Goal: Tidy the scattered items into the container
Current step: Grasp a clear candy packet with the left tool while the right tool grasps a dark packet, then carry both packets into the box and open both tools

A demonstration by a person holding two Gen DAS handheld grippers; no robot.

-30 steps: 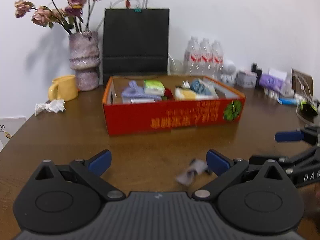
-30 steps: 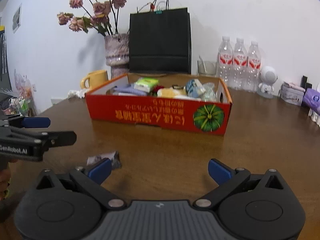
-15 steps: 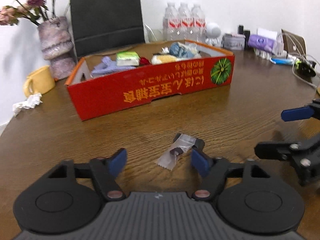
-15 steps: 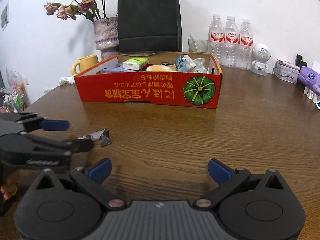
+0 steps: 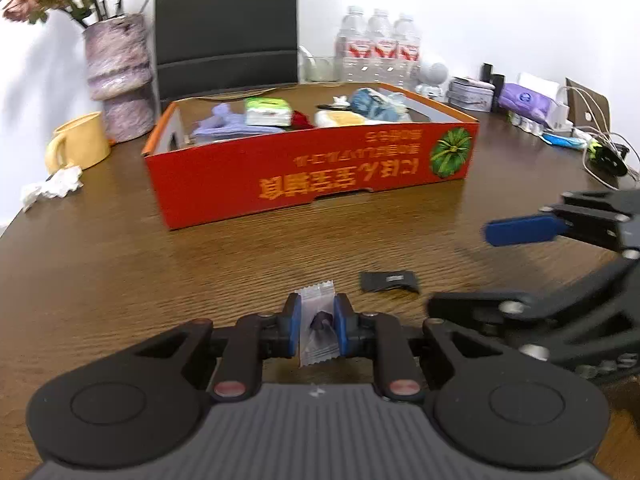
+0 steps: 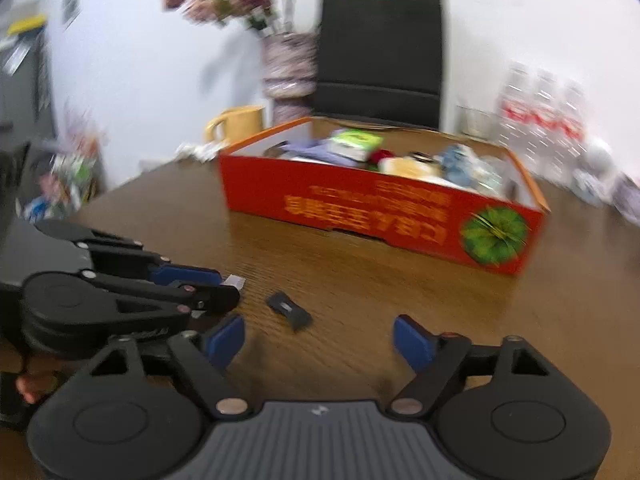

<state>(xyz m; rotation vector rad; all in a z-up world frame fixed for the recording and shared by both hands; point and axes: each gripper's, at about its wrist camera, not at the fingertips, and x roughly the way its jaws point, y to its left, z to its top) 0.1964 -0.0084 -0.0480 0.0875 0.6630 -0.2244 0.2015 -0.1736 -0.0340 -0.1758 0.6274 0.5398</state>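
Fingers (image 5: 295,322) of the left gripper (image 5: 318,322) are closing, pads pressing a clear sachet (image 5: 318,330) low over the counter (image 5: 120,264). The right gripper (image 6: 318,338), closing, holds nothing; a black packet (image 6: 289,311) lies just beyond it. The red box (image 5: 312,178) sits farther back.

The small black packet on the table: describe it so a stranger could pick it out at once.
Start at the red cardboard box on the wooden table and come toward the grippers. On the bare wood lies the small black packet, flat and dark. Its neighbour, the clear wrapper, is pale, crinkled and pinched in the closing left gripper; the black one lies free.
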